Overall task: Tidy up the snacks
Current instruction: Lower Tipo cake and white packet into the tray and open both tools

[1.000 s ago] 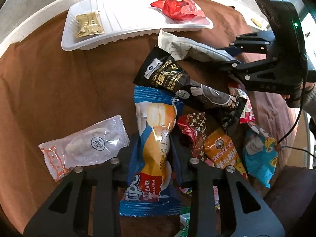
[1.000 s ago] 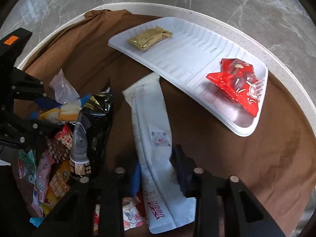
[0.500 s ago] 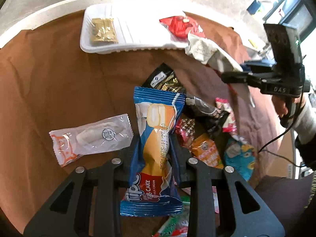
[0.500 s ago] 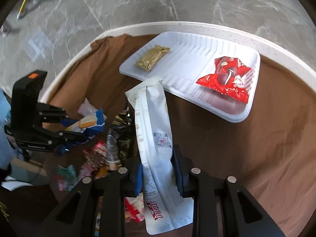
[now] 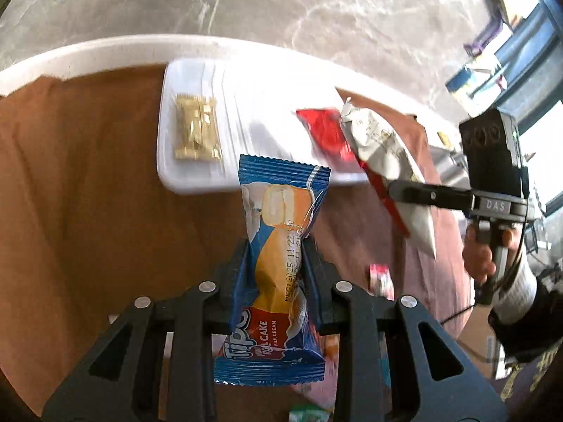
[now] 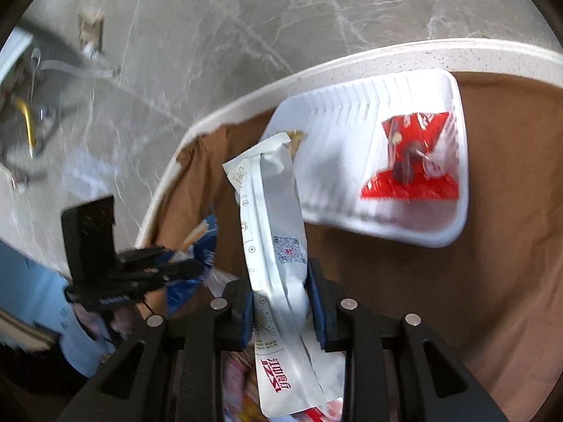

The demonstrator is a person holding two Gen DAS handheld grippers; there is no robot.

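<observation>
A brown cloth [image 5: 105,183] covers a round table with a pale speckled rim [image 5: 88,59], and grey marbled floor [image 5: 281,3] fills the upper part of both views. In the left wrist view a white ribbed tray [image 5: 267,112] sits on the cloth just above the centre of the frame, close to the table's rim; a gold packet [image 5: 196,130] lies in its left end and a red packet [image 5: 325,132] in its right end. The left gripper [image 5: 275,263] is clamped on a blue roll cake [image 5: 278,263], whose top edge overlaps the tray's near edge in the picture. At the right of that frame the right gripper [image 5: 397,190] pinches a long white pouch [image 5: 383,154] that hangs slanted in front of the red packet, with a bare hand [image 5: 482,249] on the handle below. Bright windows and blurred furniture show at the far upper right. In the right wrist view the right gripper [image 6: 279,302] is closed on the white pouch [image 6: 278,232] at mid length, its top end reaching the tray's [image 6: 352,133] left end at mid frame. The left gripper [image 6: 183,267] with the roll cake [image 6: 206,242] is at the left, beyond the table's rim, against a blurred light-blue sleeve. A few loose wrappers blur at the bottom edge.
</observation>
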